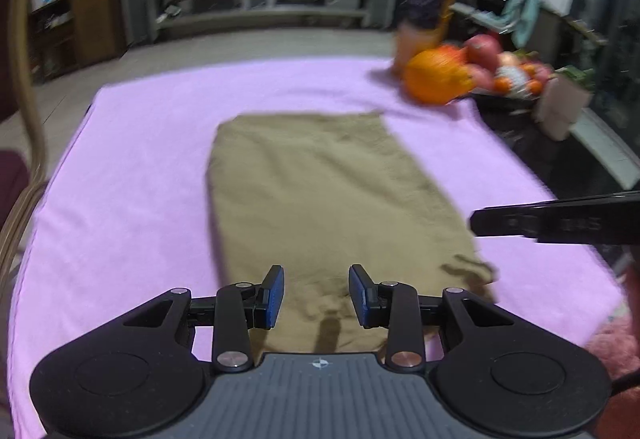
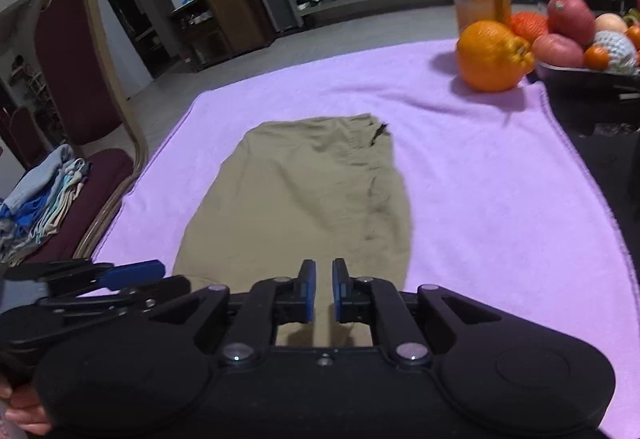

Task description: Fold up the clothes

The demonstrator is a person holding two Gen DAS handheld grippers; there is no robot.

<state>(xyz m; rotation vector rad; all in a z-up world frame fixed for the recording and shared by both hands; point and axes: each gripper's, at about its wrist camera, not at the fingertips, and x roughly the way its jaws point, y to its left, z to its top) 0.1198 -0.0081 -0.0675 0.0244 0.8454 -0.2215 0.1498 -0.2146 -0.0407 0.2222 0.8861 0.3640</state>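
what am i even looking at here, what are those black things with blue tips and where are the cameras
The black things are two hand-held grippers, one in each of a person's hands; there is no robot arm. Each carries a wide-angle camera looking forward along its two blue-padded fingers. One picture comes from the left gripper, the other from the right gripper. Each gripper also shows at the edge of the other's view.

On the table lies a purple cloth, and on it a tan garment, spread flat. At the far right corner sit a large orange and a tray of fruit. A chair on the left holds more clothes.

Neither gripper holds anything: the left one is open, the right one nearly closed, both above the garment's near edge.
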